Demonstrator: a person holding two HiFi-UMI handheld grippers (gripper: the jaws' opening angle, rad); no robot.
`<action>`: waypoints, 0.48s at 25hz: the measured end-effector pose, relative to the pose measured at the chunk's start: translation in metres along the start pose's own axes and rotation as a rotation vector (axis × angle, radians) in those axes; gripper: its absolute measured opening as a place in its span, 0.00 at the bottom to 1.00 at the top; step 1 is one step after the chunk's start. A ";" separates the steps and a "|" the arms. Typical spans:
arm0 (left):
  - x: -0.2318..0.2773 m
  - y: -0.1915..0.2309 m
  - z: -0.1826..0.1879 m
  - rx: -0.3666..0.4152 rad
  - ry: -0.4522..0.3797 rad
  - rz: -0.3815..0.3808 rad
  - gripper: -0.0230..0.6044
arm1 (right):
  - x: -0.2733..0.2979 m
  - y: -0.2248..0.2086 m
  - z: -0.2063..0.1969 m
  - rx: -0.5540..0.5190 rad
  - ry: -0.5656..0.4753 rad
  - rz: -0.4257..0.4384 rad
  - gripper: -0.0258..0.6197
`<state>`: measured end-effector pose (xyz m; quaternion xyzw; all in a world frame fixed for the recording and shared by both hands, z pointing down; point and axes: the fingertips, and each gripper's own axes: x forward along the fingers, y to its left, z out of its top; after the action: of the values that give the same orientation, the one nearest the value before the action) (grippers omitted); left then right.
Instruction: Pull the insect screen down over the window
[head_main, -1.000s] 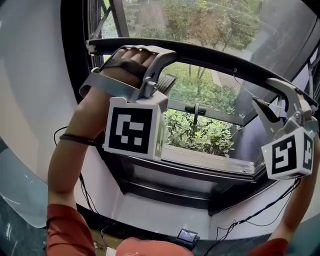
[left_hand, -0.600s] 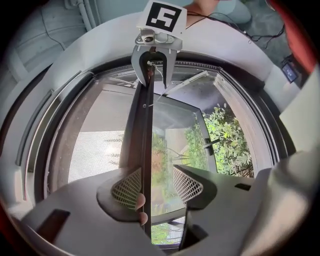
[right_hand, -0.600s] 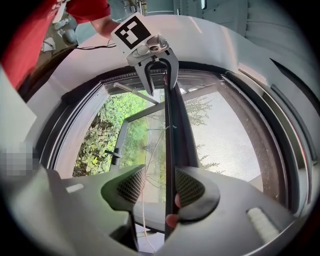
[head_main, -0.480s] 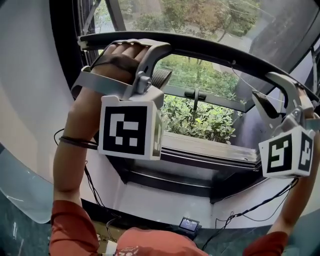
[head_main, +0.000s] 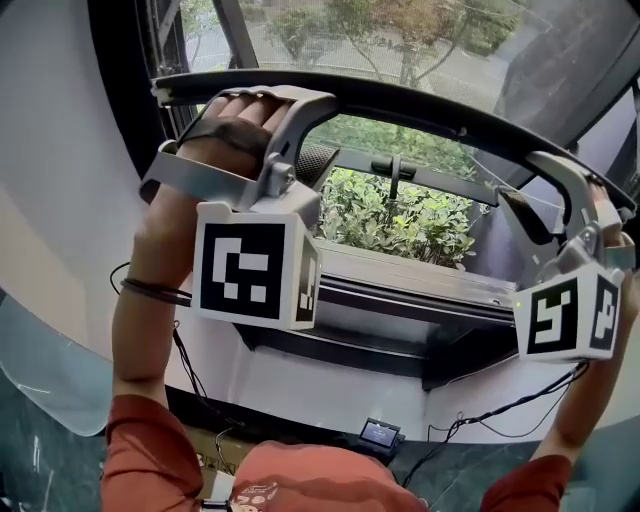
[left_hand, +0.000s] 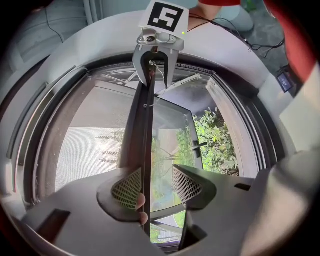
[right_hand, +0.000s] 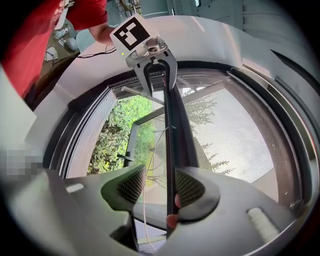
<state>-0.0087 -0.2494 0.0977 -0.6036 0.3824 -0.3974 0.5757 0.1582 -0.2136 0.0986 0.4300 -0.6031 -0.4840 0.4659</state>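
While the screen's bar (head_main: 430, 103) sits part-way down, mesh (head_main: 565, 55) spans above it and open window with shrubs (head_main: 400, 215) shows below it. Left gripper (left_hand: 156, 186) is at the bar's left end and right gripper (right_hand: 155, 187) at its right end. Each has its jaws well apart astride the bar, unclamped, with one pad hooked against it, probably so both ends draw down level.

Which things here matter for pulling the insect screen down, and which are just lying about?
Job: screen bar, mesh, window frame, left hand-held gripper, right hand-held gripper.
Lying about: floor cables, small display device.
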 end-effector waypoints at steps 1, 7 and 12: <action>0.001 -0.009 0.001 0.000 -0.002 -0.007 0.35 | 0.002 0.010 -0.002 0.006 -0.002 0.007 0.33; -0.001 -0.049 -0.001 -0.019 -0.015 -0.021 0.35 | 0.005 0.049 -0.003 0.038 -0.017 0.016 0.33; -0.002 -0.063 -0.003 -0.044 -0.030 -0.043 0.35 | 0.008 0.063 -0.001 0.085 -0.038 0.021 0.33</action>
<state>-0.0120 -0.2465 0.1610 -0.6301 0.3694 -0.3918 0.5594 0.1537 -0.2116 0.1619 0.4337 -0.6365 -0.4610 0.4407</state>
